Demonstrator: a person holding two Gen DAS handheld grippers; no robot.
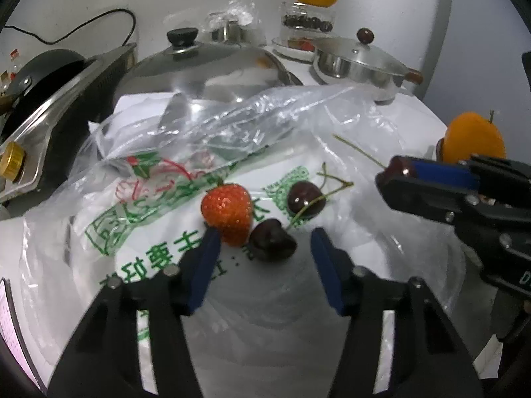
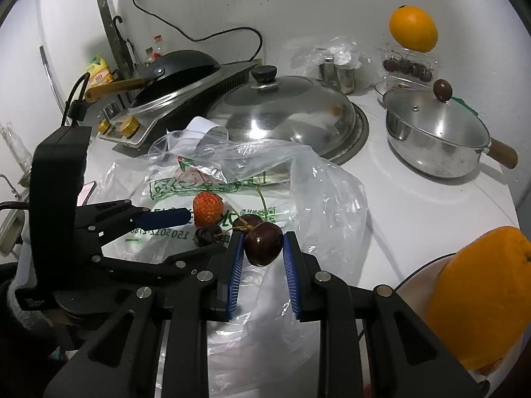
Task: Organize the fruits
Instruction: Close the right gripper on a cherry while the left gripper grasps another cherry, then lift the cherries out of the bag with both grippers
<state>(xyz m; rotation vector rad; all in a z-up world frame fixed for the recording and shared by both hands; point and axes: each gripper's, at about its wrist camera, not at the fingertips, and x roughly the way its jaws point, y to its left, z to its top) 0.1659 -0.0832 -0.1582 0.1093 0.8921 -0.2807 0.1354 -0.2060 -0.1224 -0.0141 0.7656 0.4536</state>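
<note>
Right wrist view: the right tongs [image 2: 264, 248] are pinching a dark cherry [image 2: 263, 242] between their blue pads, lifted a little above the crumpled plastic bag [image 2: 318, 192]. Its stem runs back toward a second cherry [image 2: 248, 222] lying on the bag just behind. To the left, the left tongs [image 2: 195, 232] reach in from the side, their upper blue finger almost touching the strawberry [image 2: 207, 209], with a third cherry [image 2: 206, 234] between their tips.

In the left wrist view the left tongs [image 1: 265, 242] stand partly spread, pads not pressing on anything; the near cherry [image 1: 272, 243] sits between the tips, and the strawberry [image 1: 227, 214] is against the left finger. Whether that finger actually touches the strawberry I cannot tell. Another stemmed cherry [image 1: 303, 199] lies just beyond on the printed bag [image 1: 159, 205]. The right tongs [image 1: 391, 174] enter from the right edge, angled down over the bag.

Around them on the white surface [image 2: 415, 205]: a large steel domed lid [image 2: 285, 109] behind the bag, a lidded saucepan [image 2: 434, 139] to the right, a black pan [image 2: 179, 66] on a cooker to the left, an orange [image 2: 413, 28] on a clear box of cherries at the back, and another orange [image 2: 478, 295] close at the right edge.

Both tongs tilt downward toward the bag.
</note>
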